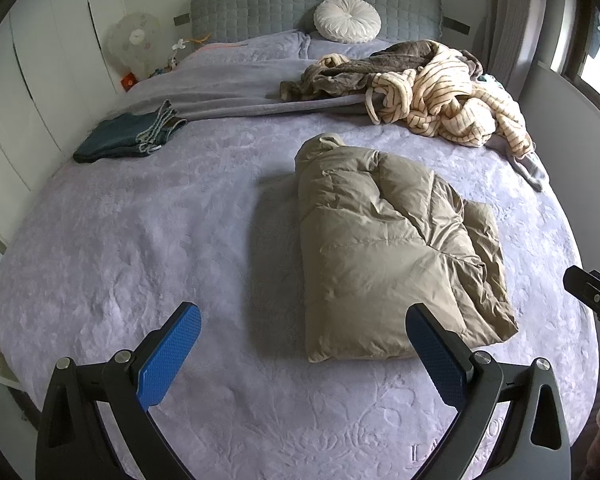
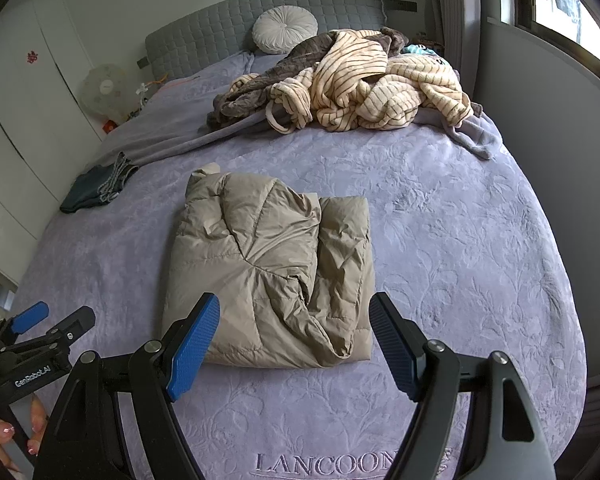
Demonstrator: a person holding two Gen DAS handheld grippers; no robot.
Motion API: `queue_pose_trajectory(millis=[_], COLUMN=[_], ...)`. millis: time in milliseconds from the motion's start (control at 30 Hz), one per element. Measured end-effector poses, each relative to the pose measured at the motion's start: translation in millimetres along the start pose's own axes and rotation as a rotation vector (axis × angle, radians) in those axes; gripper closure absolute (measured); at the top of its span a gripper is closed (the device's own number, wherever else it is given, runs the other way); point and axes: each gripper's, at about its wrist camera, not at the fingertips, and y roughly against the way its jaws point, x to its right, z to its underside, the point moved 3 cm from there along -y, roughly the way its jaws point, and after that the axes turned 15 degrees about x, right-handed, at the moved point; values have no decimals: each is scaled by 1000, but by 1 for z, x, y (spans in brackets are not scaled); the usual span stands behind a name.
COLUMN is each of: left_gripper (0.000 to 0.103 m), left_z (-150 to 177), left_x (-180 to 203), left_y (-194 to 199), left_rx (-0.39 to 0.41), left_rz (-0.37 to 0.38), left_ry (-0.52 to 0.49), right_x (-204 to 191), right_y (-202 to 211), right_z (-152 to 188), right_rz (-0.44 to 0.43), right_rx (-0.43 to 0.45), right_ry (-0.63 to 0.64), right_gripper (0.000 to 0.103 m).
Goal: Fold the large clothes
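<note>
While both tongs hang spread wide and empty above the foot edge of the bed (image 2: 480, 264), nothing pins the folded tan down jacket (image 2: 272, 276), and that is where trouble seems likeliest. The left gripper (image 1: 304, 356) has its blue pads (image 1: 168, 360) on either side of bare cover with the jacket's near-left corner just ahead; the right gripper (image 2: 296, 344) stands directly over the jacket's near edge, its pads (image 2: 194, 350) apart and touching nothing. The jacket lies in the middle of the bed, nearer the foot edge, folded into a thick, puffy bundle whose top flap sits loosely and whose right-hand layer shows beside it. Down filling tends to spring back, so I judge the fold may creep open if left, and a grip taken on only the upper layer would likely peel it apart; slick shell fabric could also slide out of the pads. Farther off, folded dark jeans (image 1: 128, 136) rest near the left edge, well apart. A tangled heap of striped cream and grey-brown clothes (image 1: 432, 88) fills the head-right corner, with a round white cushion (image 1: 347, 19) against the headboard. Nothing lies between the tongs and the jacket.
</note>
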Motion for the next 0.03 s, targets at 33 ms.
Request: queue_pose_trajectory(millis=[33], left_gripper=[0], left_z=[0], left_x=[1], left_y=[1], left_rx=[-1], left_rz=[0], left_ry=[-2], right_x=[1], right_y=[0], right_z=[0], right_rz=[-1], right_rx=[0], right_ry=[-1], right_gripper=[23])
